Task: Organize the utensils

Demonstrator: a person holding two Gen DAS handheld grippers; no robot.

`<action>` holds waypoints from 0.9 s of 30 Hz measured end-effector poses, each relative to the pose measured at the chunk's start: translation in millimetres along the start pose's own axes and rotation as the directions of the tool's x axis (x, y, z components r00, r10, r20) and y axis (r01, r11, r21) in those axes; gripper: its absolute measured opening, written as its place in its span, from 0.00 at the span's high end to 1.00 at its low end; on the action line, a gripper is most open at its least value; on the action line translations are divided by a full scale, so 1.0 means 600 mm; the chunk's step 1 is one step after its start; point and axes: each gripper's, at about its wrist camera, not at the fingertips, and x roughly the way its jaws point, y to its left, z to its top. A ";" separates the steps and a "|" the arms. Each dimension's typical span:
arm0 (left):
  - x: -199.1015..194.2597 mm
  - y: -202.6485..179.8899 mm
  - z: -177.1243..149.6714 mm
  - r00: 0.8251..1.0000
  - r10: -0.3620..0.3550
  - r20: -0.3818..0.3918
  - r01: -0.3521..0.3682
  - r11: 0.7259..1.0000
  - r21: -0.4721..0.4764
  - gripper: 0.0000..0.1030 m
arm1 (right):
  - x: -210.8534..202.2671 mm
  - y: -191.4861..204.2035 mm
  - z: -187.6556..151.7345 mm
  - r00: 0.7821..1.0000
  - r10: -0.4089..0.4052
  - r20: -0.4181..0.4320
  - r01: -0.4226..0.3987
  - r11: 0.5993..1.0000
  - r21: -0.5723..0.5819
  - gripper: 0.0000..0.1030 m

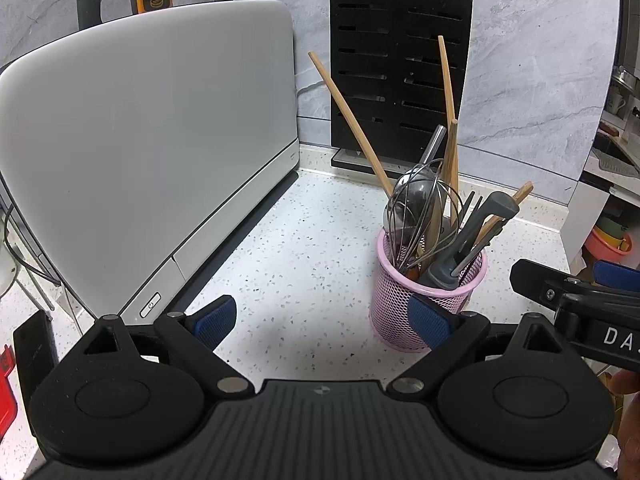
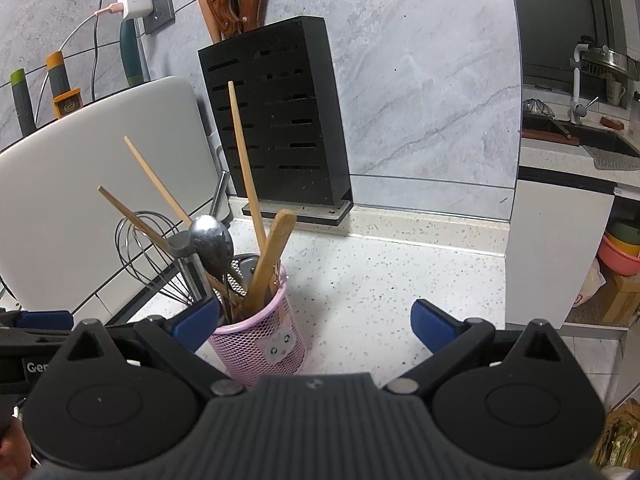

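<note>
A pink mesh holder (image 1: 394, 304) stands on the speckled counter, full of utensils: a wire whisk (image 1: 420, 208), a steel ladle (image 1: 412, 196), wooden chopsticks (image 1: 352, 124), a wooden spatula and a grey-handled tool (image 1: 476, 232). It also shows in the right wrist view (image 2: 260, 340). My left gripper (image 1: 322, 324) is open and empty, the holder just by its right finger. My right gripper (image 2: 316, 328) is open and empty, the holder by its left finger. The right gripper shows at the edge of the left wrist view (image 1: 580, 296).
A black slotted knife block (image 1: 398, 76) stands against the marble wall behind the holder. A large grey appliance (image 1: 148, 152) fills the left side. A sink (image 2: 592, 140) and stacked bowls (image 2: 620, 252) lie far right beyond the counter's edge.
</note>
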 end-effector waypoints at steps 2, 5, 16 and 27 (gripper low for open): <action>0.000 0.000 0.000 1.000 0.000 0.000 0.000 1.000 0.000 0.00 | 0.000 0.000 0.000 1.000 0.001 -0.002 -0.001 1.000 0.002 0.03; 0.000 0.000 0.000 1.000 0.001 -0.001 -0.001 1.000 0.000 0.00 | 0.000 0.000 -0.001 1.000 0.001 -0.003 -0.001 1.000 0.002 0.03; 0.001 0.000 0.000 1.000 0.001 -0.002 -0.001 1.000 0.000 0.00 | -0.001 0.000 -0.001 1.000 0.000 -0.005 0.000 1.000 0.004 0.03; 0.001 -0.001 0.000 1.000 0.001 -0.002 -0.001 1.000 0.000 0.00 | 0.000 -0.001 -0.002 1.000 0.000 -0.007 0.000 1.000 0.005 0.03</action>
